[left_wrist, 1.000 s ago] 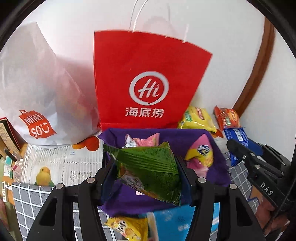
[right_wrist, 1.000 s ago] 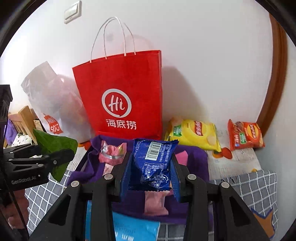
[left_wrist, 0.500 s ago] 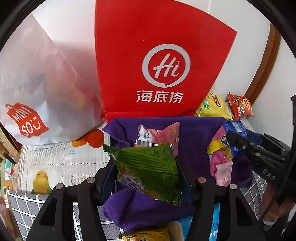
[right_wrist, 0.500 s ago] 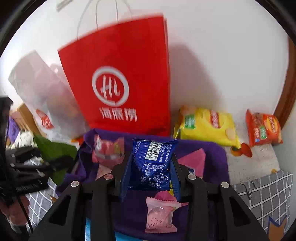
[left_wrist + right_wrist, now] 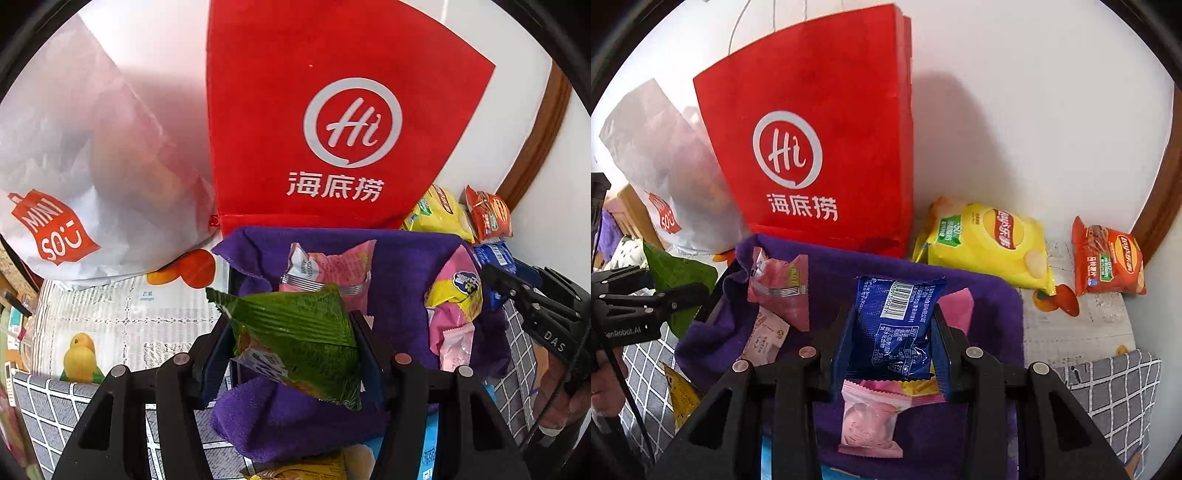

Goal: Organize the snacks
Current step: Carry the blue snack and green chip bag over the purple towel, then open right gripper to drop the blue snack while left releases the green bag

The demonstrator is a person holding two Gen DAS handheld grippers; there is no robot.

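Left gripper [image 5: 291,345] pinching a green snack packet [image 5: 295,339] by its flanks, carried above the purple cloth-lined bin [image 5: 406,243], presumably for dropping in. At 12 o'clock, a pink packet [image 5: 332,266] already inside; beyond it, the red paper bag [image 5: 332,129] against the wall. Right gripper [image 5: 894,332] clamped on a blue packet [image 5: 897,325], barcode upward, likewise poised over the bin. At 2 o'clock, yellow chip bag [image 5: 990,243] and orange chip bag [image 5: 1108,258] waiting outside, apparently unsorted. At 10 o'clock, white plastic bag [image 5: 665,158].
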